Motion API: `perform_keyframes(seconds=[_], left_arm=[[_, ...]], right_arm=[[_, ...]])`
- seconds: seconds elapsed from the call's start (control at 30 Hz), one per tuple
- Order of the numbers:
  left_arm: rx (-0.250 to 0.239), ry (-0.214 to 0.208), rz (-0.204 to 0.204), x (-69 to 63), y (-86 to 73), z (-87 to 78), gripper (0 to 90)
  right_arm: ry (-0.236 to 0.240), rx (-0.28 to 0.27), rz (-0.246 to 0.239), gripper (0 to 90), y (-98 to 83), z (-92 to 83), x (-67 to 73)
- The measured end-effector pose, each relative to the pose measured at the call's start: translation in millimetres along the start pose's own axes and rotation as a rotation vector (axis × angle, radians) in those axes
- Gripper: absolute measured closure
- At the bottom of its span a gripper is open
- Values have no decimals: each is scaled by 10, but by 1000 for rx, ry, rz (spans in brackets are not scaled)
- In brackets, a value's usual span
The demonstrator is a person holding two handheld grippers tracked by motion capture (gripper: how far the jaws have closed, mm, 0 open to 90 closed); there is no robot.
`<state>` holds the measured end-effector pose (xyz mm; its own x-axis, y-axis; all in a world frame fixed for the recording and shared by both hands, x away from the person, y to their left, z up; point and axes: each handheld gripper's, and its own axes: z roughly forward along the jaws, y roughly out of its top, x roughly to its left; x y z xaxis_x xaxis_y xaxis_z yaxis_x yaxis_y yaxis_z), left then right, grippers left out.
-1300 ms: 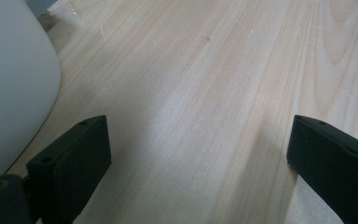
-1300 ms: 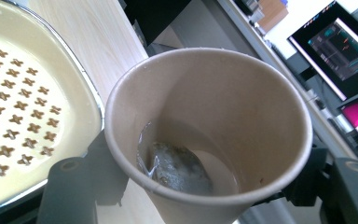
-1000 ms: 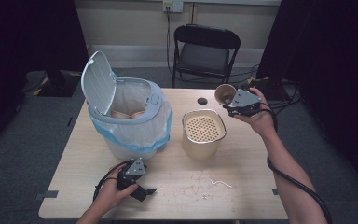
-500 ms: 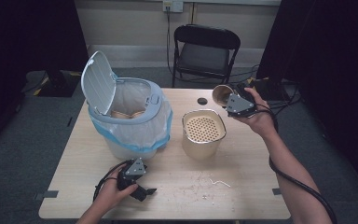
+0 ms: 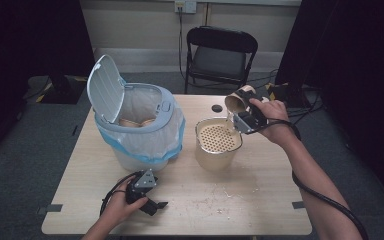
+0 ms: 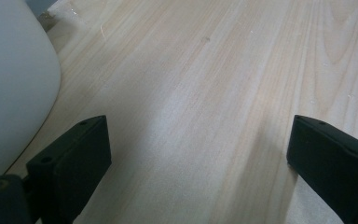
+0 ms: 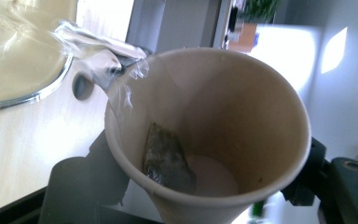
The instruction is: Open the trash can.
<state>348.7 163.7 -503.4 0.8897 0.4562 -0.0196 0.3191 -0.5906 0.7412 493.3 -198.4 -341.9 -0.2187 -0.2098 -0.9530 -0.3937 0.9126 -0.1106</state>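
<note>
Paper cup [image 7: 205, 135]: tipped on its side, clamped between the jaws of the right hand-held gripper [image 5: 244, 117], held above the perforated strainer pot [image 5: 218, 142]; wet tea bag [image 7: 165, 158] clings inside. Lidded bin [image 5: 137, 122] with blue liner stands left of pot. Left hand-held gripper [image 6: 200, 158]: jaws spread, empty, resting on the counter [image 5: 260, 200].
</note>
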Motion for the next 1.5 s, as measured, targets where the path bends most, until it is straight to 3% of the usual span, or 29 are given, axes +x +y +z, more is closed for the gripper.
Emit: perform_keyframes(seconds=[0.03, 0.1, 0.13, 0.2, 0.27, 0.37, 0.43, 0.53, 0.57, 0.6, 0.63, 0.67, 0.7, 0.77, 0.8, 0.87, 0.93, 1.0, 1.17, 1.5], left_arm=[[-1, -2, 0, 1, 0, 0, 56], [-1, -3, 0, 2, 0, 0, 56], [1, -2, 2, 2, 0, -2, 56], [-1, -3, 0, 1, 0, 0, 55], [0, -2, 1, 2, 0, 0, 55], [-1, -3, 1, 2, 0, 0, 55], [0, -3, 1, 2, 0, 0, 54], [0, -2, 2, 2, 0, -1, 55], [0, -3, 1, 2, 0, 0, 55], [0, -3, 1, 2, 0, 0, 54], [0, -1, 1, 1, 0, 0, 55], [4, -3, 1, 2, 0, -3, 55], [3, -4, 2, 2, 0, -2, 55], [6, -2, 2, 0, 1, -1, 54], [8, -4, 6, 2, 2, -1, 49], [43, -13, 28, 10, 16, -15, 32], [38, -19, 26, 7, 15, -8, 23], [42, -18, 31, 9, 16, -9, 22], [43, -18, 29, 8, 17, -11, 22], [43, -18, 30, 8, 17, -11, 22]], right_arm=[[-9, -10, -21, 317, 26, -10, 1], [-77, 43, -152, 318, 109, -57, 27], [-96, 30, -179, 318, 134, -70, 34], [-158, 73, -273, 318, 177, -85, 67], [-232, 80, -385, 318, 242, -117, 67], [-265, 69, -401, 317, 298, -144, 60], [-293, 90, -465, 315, 325, -148, 68], [-236, 73, -417, 311, 348, -123, 77], [-184, 58, -350, 311, 341, -117, 64], [-157, 37, -270, 311, 322, -115, 64], [-135, 45, -222, 310, 300, -111, 59], [-105, 41, -142, 310, 272, -115, 51], [-42, 15, -28, 310, 231, -108, 29], [-2, -7, 97, 309, 157, -113, 22], [42, -23, 199, 308, 108, -116, 11], [82, -40, 321, 307, 36, -119, 6], [105, -57, 435, 305, -41, -121, 7], [155, -86, 608, 303, -136, -124, 18], [205, -138, 803, 302, -273, -127, 77], [293, -220, 1086, 301, -379, -110, 79]])
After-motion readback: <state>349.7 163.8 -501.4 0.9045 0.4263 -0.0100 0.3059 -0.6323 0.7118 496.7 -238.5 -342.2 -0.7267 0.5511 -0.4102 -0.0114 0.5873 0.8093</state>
